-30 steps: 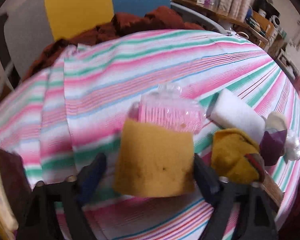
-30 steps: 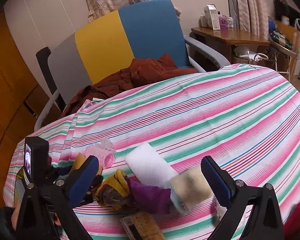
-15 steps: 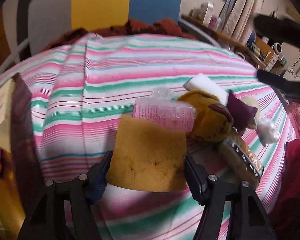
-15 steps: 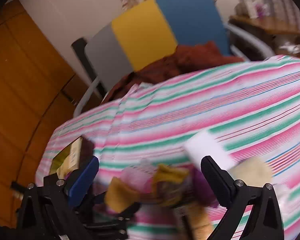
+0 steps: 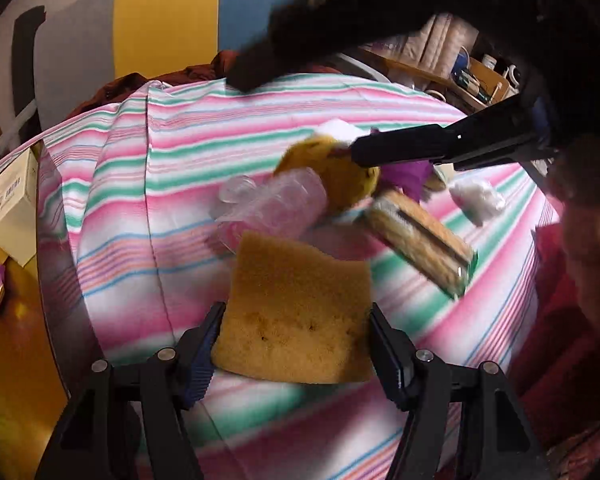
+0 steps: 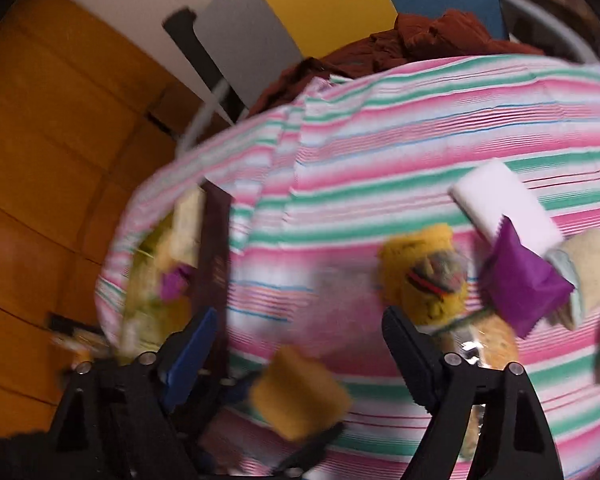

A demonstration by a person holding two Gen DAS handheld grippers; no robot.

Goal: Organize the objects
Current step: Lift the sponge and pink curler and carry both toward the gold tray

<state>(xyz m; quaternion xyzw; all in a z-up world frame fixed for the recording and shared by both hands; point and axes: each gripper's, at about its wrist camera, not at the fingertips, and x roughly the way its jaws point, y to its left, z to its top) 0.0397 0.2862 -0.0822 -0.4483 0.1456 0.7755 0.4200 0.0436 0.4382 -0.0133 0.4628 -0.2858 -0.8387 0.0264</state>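
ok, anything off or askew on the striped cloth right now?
Nothing spilled or broken. The yellow sponge is held squarely in the left gripper. The cracker pack lies diagonal beside a loose jumble; right-wrist view is motion-blurred.

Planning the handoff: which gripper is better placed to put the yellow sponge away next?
Left. Its gripper already grips the sponge between both fingers, lifted off the striped cloth. The right gripper is open and empty.

From where I stand, the only print in sight is a few small dark lines on the side of the white box (image 5: 14, 196) at the table's left edge, too small and blurred to read, and nothing else carries legible words or numbers.
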